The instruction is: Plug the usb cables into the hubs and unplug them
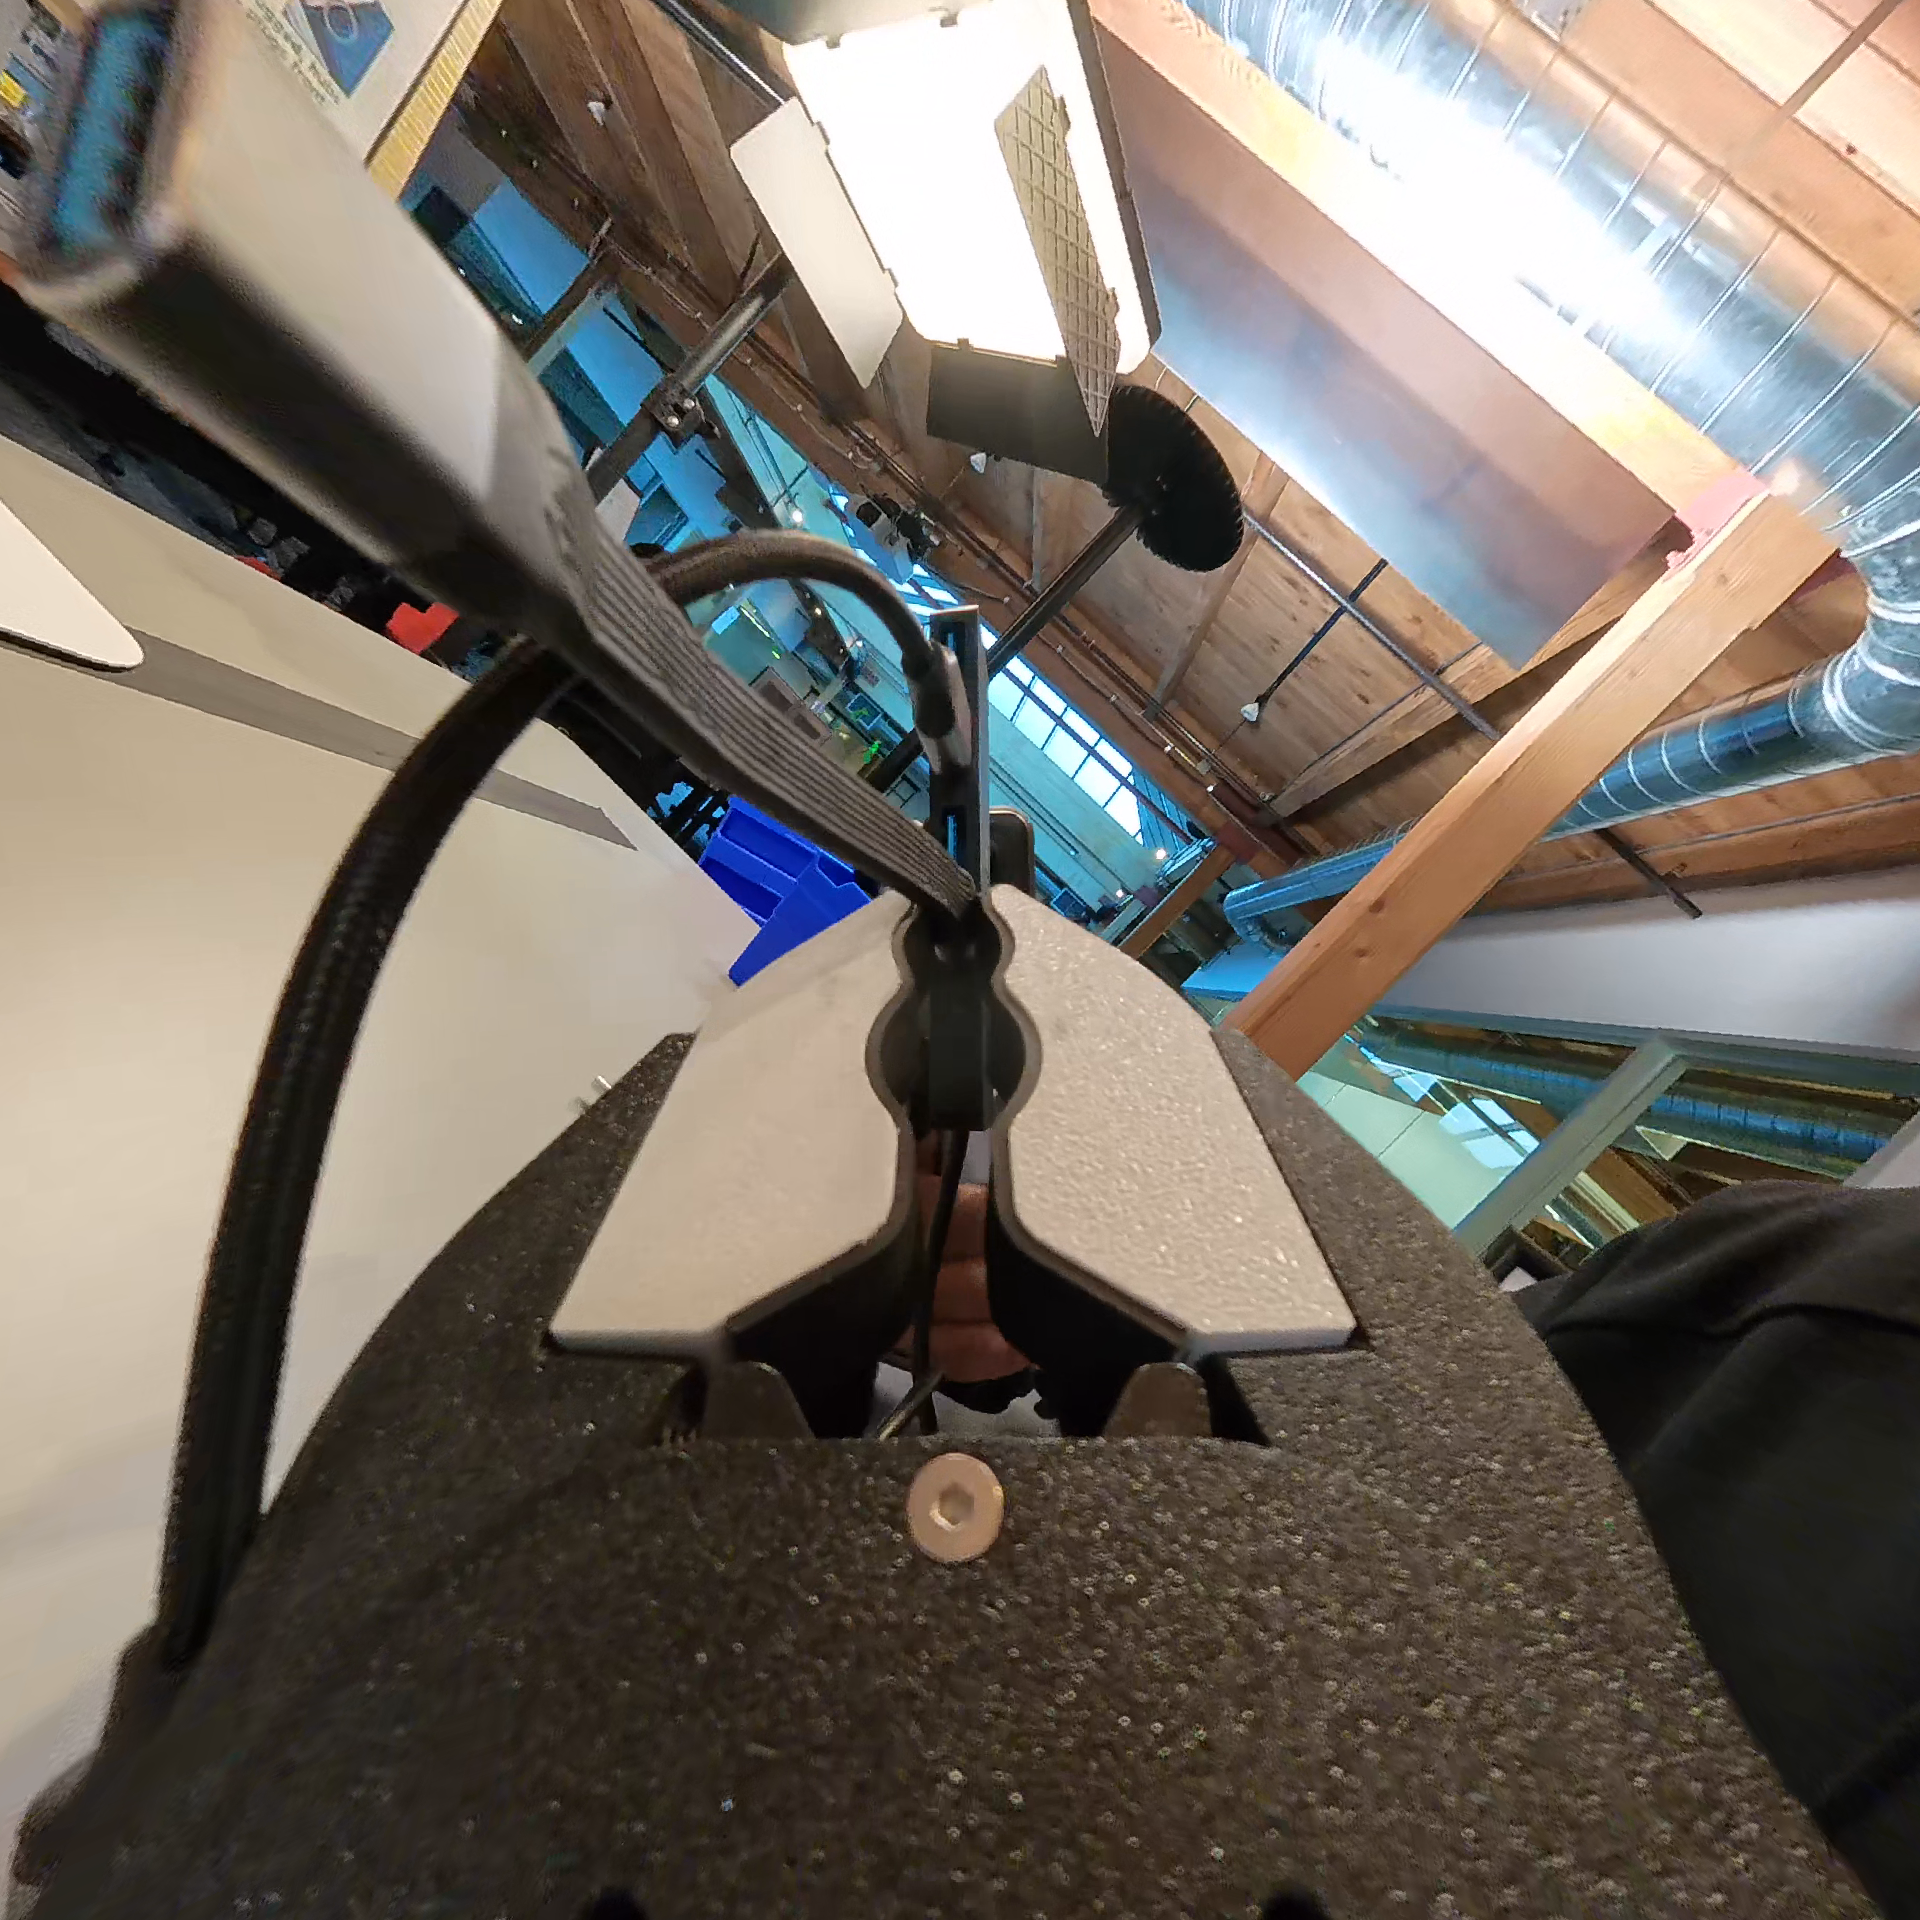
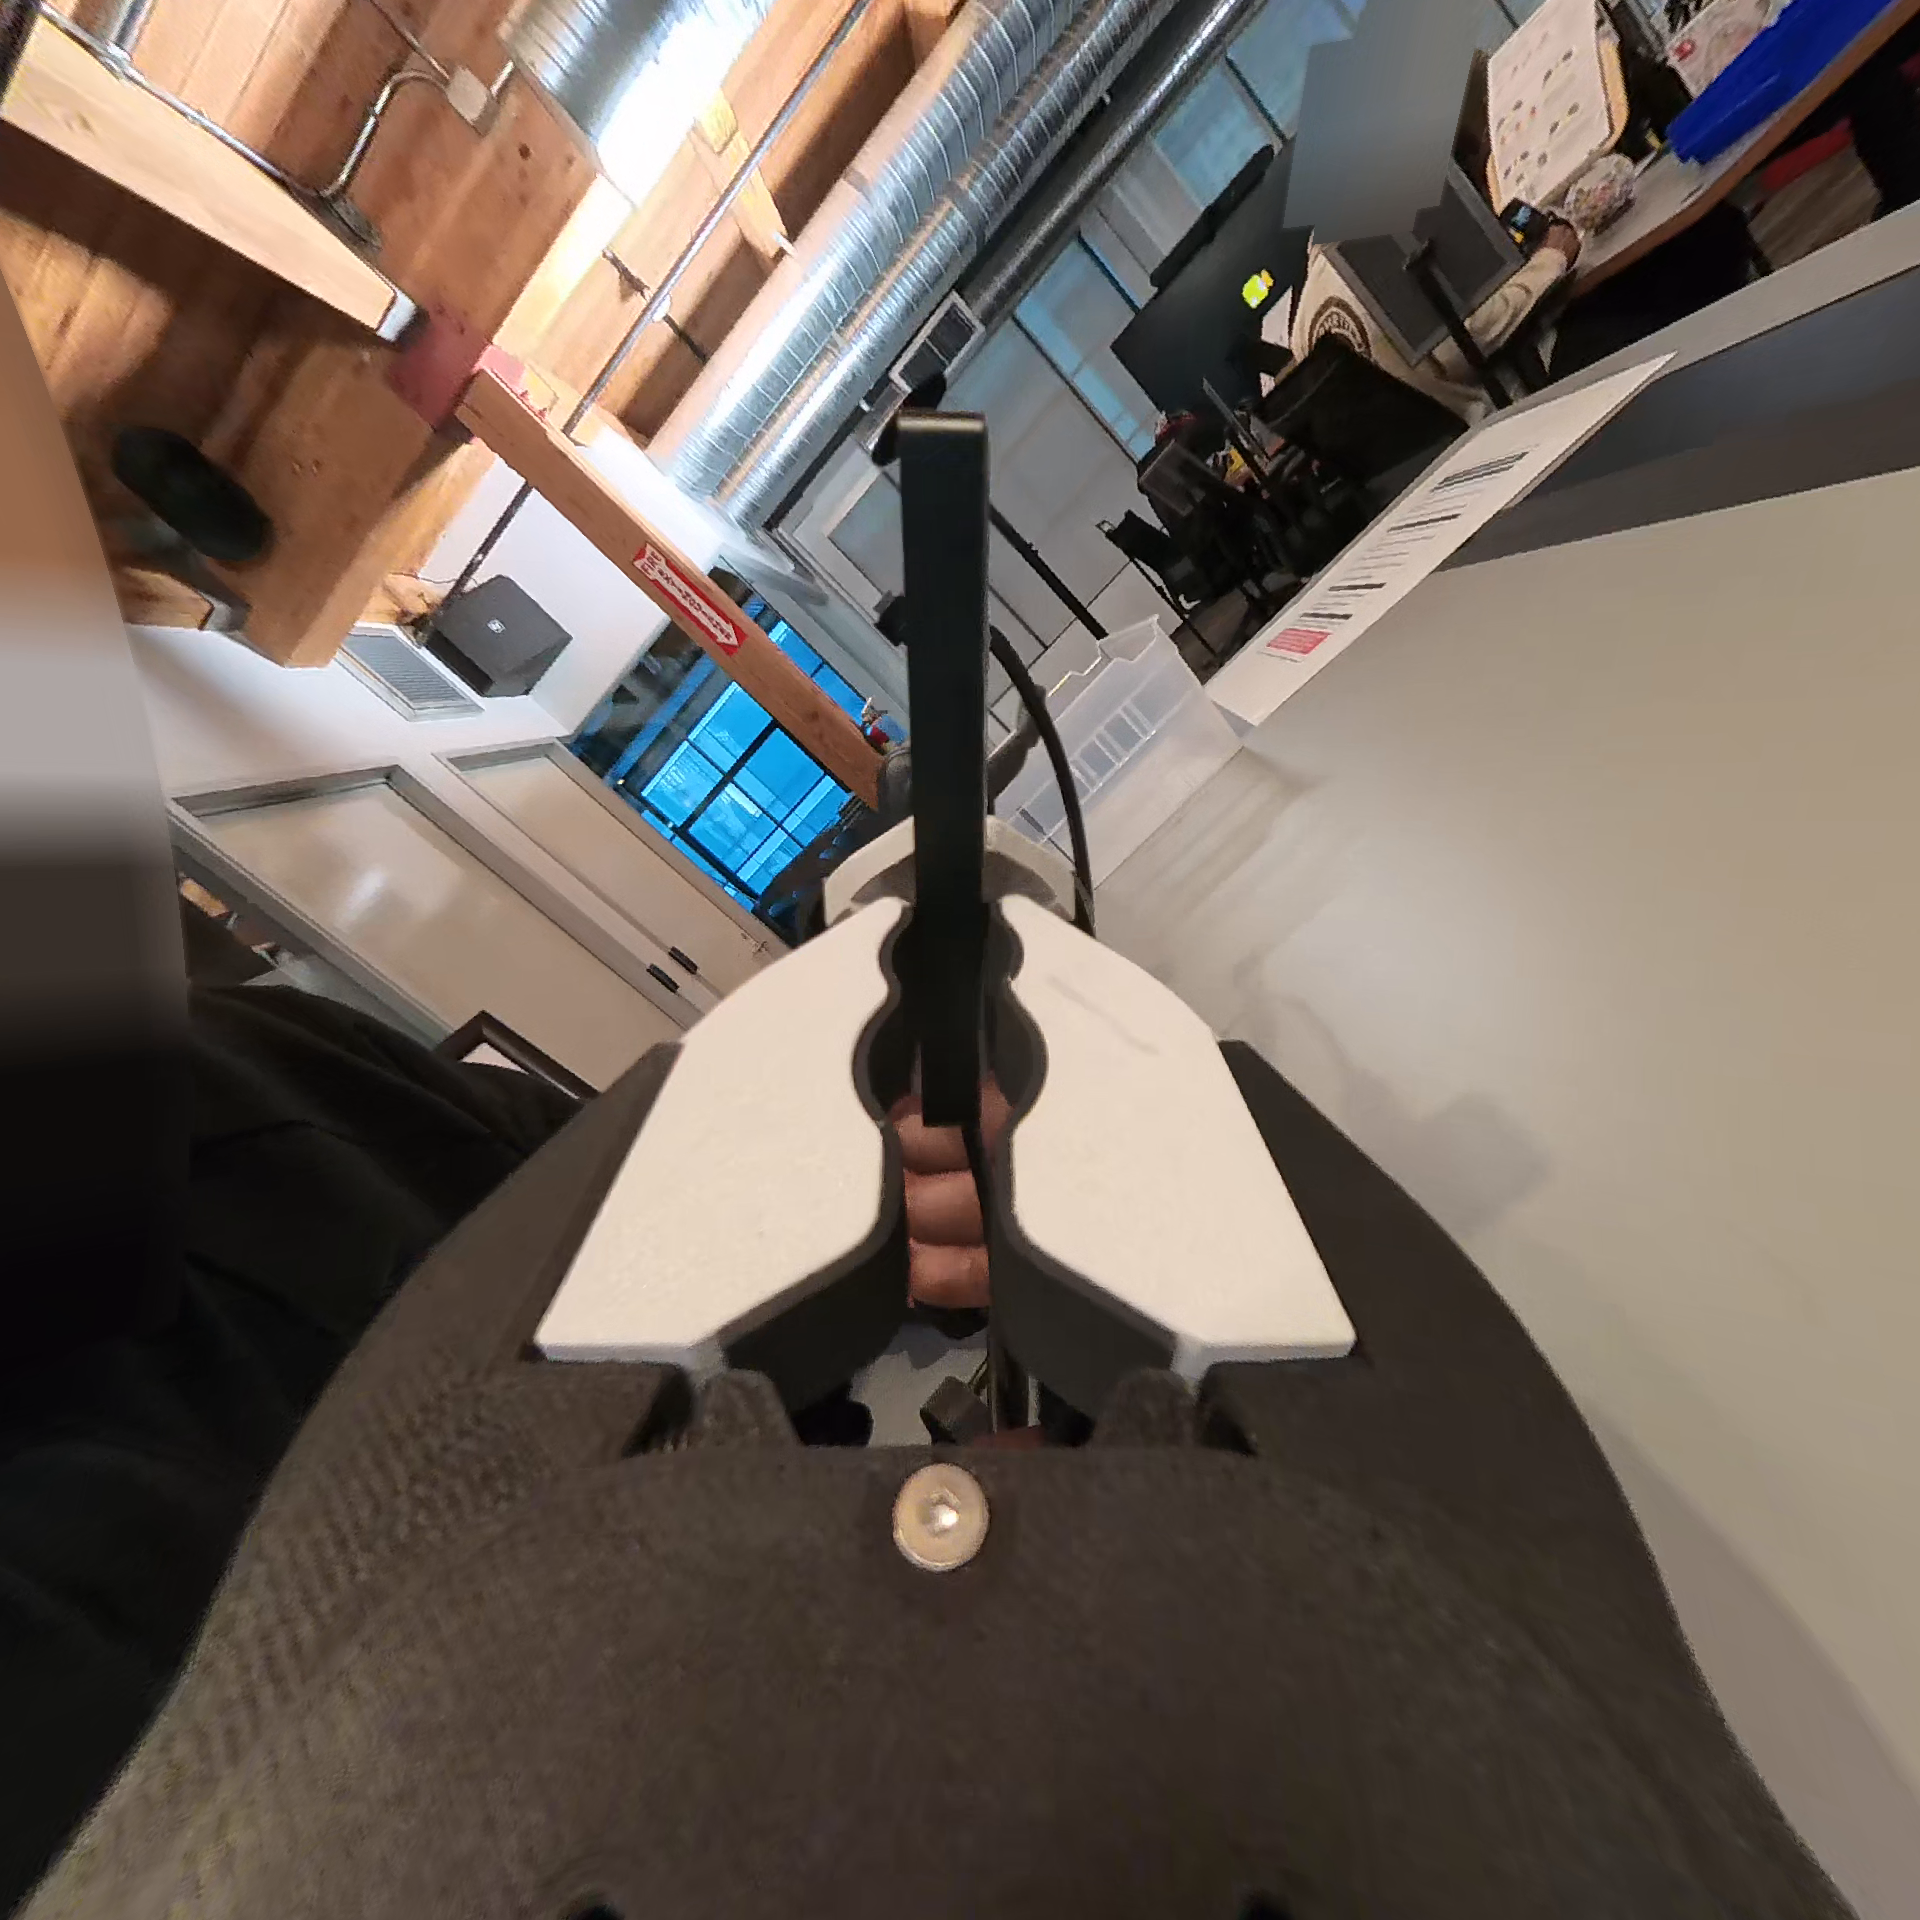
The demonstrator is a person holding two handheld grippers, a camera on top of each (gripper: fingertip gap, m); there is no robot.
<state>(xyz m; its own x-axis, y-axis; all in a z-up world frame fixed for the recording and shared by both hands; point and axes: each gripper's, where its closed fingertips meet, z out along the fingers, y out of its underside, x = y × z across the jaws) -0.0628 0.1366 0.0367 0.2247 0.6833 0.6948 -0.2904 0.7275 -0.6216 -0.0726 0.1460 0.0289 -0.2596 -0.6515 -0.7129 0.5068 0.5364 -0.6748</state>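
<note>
Ribbed USB plug (image 1: 717, 717), slim black hub (image 2: 943, 769)

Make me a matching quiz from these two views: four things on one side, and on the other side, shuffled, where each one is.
Things:
1. USB plug
2. black hub
3. braided cable
4. light panel

Places:
A. clamped in the right tongs
B. overhead, lit
C. clamped by its ribbed end in the left tongs
D. arcing down on the left of the left tongs

Pairs: 1-C, 2-A, 3-D, 4-B
</note>
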